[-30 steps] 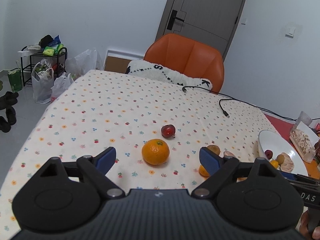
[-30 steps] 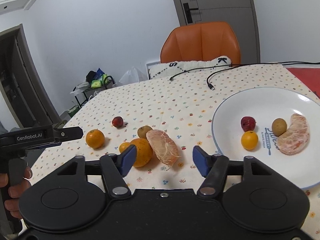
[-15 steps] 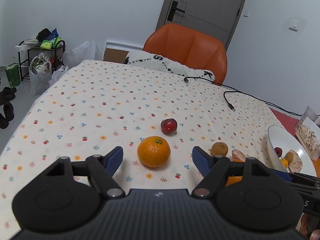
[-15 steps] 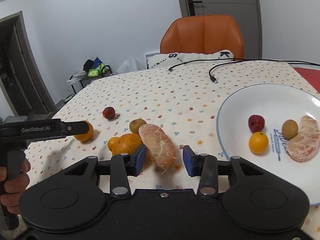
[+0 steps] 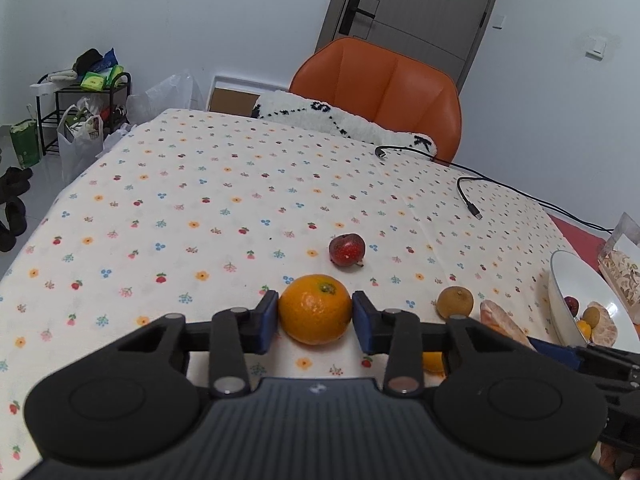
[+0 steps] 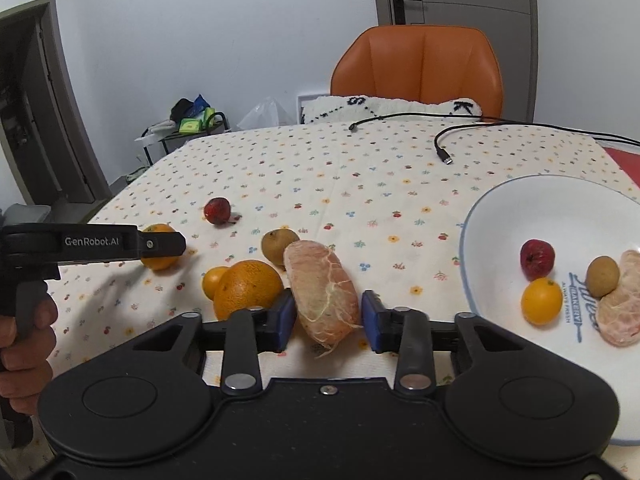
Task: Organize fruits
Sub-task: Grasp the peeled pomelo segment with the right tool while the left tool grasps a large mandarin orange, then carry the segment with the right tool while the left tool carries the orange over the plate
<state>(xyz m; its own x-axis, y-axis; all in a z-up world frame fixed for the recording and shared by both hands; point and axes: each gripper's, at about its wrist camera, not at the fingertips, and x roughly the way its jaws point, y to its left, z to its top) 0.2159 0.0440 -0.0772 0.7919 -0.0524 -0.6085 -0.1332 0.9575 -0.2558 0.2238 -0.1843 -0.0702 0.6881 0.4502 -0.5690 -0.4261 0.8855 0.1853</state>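
— On the right side of the flowered tablecloth (image 6: 360,168), what is held by the white plate (image 6: 516,200)?

— Four pieces are seen in it: a small red fruit (image 6: 537,258), a small orange citrus (image 6: 541,301), a brown round fruit (image 6: 603,276) and a peeled pomelo segment (image 6: 620,300) lying against the brown one.

— And what is left on the cloth?

— A second peeled pomelo segment (image 6: 323,286) is laid with its long axis running from the far left toward the near right, its tapered end pointed at the camera. It is bracketed by the right gripper (image 6: 329,318), whose blue pads are drawn close to its sides; whether they press it cannot be told. A large orange (image 6: 248,288) is touched by it on the left, with a small citrus (image 6: 214,282) beside that and a brown fruit (image 6: 279,245) just behind.

— How is the left gripper (image 5: 315,318) set?

— Its jaws are narrowed around a mandarin (image 5: 315,308) resting on the cloth, stem end turned up and away; the pads are seen at both flanks, but firm contact cannot be told. A red fruit (image 5: 347,249) is lying just beyond it.
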